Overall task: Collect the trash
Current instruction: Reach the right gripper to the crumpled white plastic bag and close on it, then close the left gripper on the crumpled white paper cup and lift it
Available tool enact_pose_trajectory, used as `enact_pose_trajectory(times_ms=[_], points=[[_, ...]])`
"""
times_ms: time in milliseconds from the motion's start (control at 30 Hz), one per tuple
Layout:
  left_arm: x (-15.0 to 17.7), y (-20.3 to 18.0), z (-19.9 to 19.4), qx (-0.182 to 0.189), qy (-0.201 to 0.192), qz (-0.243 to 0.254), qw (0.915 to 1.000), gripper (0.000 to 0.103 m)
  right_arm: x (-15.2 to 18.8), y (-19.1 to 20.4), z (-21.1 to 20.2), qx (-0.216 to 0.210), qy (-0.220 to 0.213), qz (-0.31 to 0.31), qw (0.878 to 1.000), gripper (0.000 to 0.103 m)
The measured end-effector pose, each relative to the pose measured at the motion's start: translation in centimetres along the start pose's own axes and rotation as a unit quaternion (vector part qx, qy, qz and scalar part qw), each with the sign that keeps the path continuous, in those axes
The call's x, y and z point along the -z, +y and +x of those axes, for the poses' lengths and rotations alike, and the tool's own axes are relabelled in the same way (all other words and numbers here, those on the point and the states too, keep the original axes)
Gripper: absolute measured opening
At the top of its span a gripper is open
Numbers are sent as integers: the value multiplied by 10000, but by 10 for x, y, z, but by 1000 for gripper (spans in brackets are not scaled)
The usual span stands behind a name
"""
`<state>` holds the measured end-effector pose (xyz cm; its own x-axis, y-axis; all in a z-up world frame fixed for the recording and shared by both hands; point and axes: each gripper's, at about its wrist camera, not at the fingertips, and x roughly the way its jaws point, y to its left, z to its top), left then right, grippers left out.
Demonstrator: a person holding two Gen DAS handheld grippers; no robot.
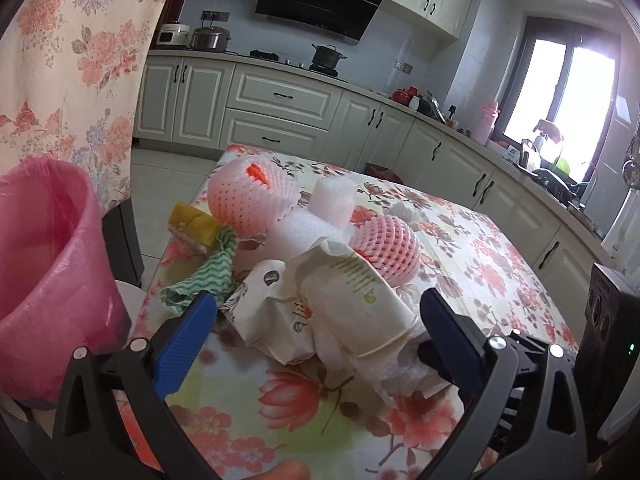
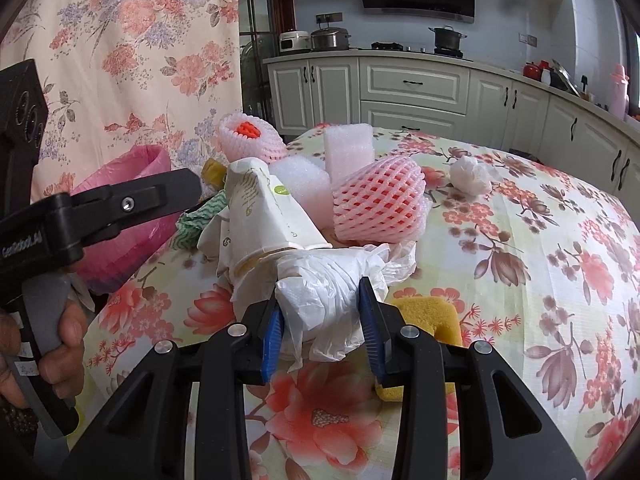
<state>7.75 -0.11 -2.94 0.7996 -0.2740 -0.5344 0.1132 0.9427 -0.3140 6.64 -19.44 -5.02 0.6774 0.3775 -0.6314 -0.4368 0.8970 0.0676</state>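
Now my right gripper (image 2: 322, 320) clamps the crumpled white plastic bag (image 2: 328, 284) on the floral table (image 2: 520, 280), while my left gripper (image 1: 316, 316) stands wide apart.

A: Floral cloth on the worktop (image 2: 540, 240), pink blooms over cream. Pink foam net (image 2: 378, 204), pink bin liner (image 1: 52, 260).

B: Blue pads (image 2: 370, 320), white plastic bag (image 2: 324, 292), yellow sponge (image 2: 428, 316), green-striped rag (image 1: 204, 276).

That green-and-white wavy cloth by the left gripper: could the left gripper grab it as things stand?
Probably yes. The green-and-white wavy cloth lies uncovered just beyond the left gripper's left blue finger, and the jaws stand open and empty. It would have to shift sideways, away from the crumpled white paper bags straight ahead.
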Motion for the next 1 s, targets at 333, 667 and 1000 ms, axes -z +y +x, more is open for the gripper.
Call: enact_pose_trajectory(times_ms=[333,667,1000], points=[[-13,13,35,457,317,-643,9964,84,-1,-4,-3,-11,-38,62,10000,35],[-20,17,58,686,634,-948,9911,69,-4,-6,-6,-18,-92,104,9999,35],[-24,4,41,491,437,-459,9968,52,-12,-11,-18,115,-271,207,9994,33]])
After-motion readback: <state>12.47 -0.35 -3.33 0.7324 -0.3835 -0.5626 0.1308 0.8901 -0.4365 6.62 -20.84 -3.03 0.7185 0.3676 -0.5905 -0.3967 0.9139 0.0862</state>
